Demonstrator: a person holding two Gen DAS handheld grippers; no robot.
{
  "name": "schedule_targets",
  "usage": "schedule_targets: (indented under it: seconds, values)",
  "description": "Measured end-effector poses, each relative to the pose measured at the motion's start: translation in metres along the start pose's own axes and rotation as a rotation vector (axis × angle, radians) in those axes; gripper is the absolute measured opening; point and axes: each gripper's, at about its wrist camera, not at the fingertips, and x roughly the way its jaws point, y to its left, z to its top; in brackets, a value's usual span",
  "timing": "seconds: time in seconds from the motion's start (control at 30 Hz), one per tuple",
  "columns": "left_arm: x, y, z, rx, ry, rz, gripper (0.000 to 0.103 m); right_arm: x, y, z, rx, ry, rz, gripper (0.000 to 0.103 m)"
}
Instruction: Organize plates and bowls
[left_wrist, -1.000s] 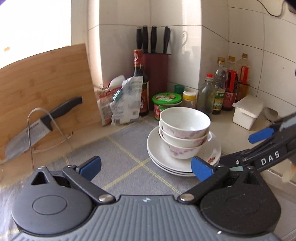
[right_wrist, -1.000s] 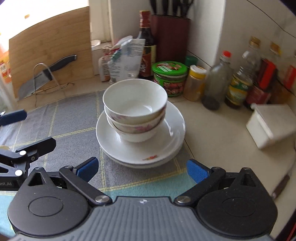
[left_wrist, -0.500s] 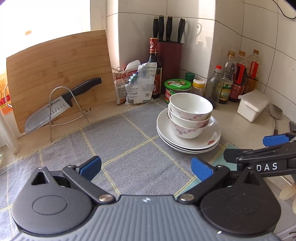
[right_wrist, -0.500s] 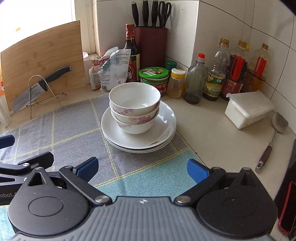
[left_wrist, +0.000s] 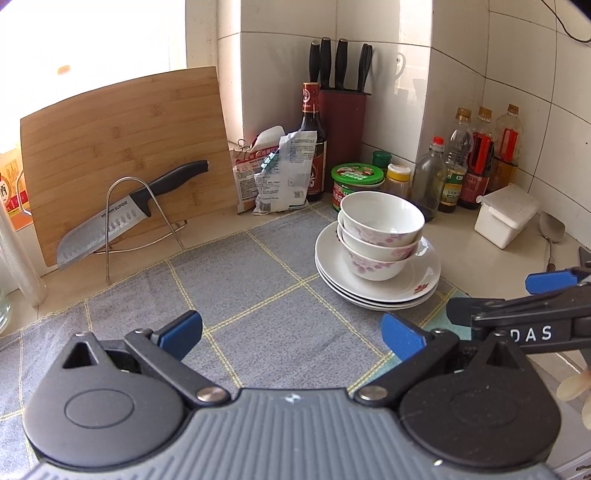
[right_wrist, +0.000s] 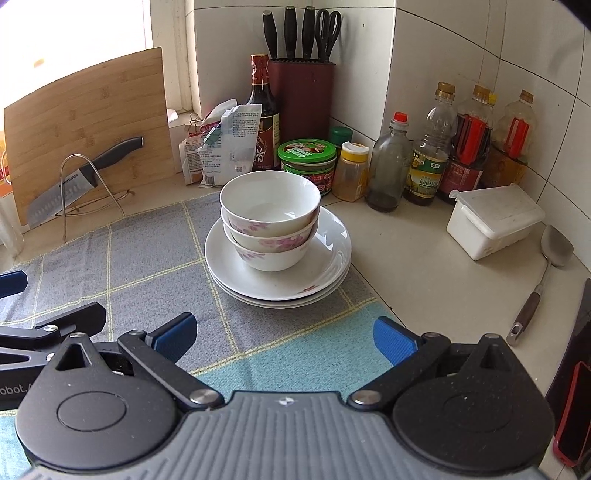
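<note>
Three white bowls (left_wrist: 381, 236) (right_wrist: 269, 218) with pink flowers are nested upright on a stack of white plates (left_wrist: 421, 282) (right_wrist: 325, 266). The stack rests on the right part of a grey checked cloth (left_wrist: 258, 295) (right_wrist: 147, 258). My left gripper (left_wrist: 291, 332) is open and empty, low over the cloth, well short of the stack and to its left. My right gripper (right_wrist: 282, 334) is open and empty too, in front of the stack. Each gripper shows at the edge of the other's view.
A bamboo cutting board (left_wrist: 122, 147) and a knife (left_wrist: 122, 218) on a wire stand are at the back left. Snack bags (left_wrist: 277, 173), a knife block (left_wrist: 343, 133), jars and bottles (right_wrist: 432, 155) line the tiled corner. A white box (right_wrist: 495, 221) and a spatula (right_wrist: 543, 273) lie right.
Both grippers have drawn back from the stack of bowls and plates, which now looks smaller and farther away. The stack itself has not moved. Both grippers stay open.
</note>
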Motion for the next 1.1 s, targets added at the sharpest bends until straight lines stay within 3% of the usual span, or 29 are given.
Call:
schedule_targets:
  seconds: [1.1]
  values:
    - [-0.0034,-0.0013,0.0007,0.011,0.0,-0.003,0.102,-0.006,-0.0019,-0.0022,-0.001,-0.01,-0.018,0.103]
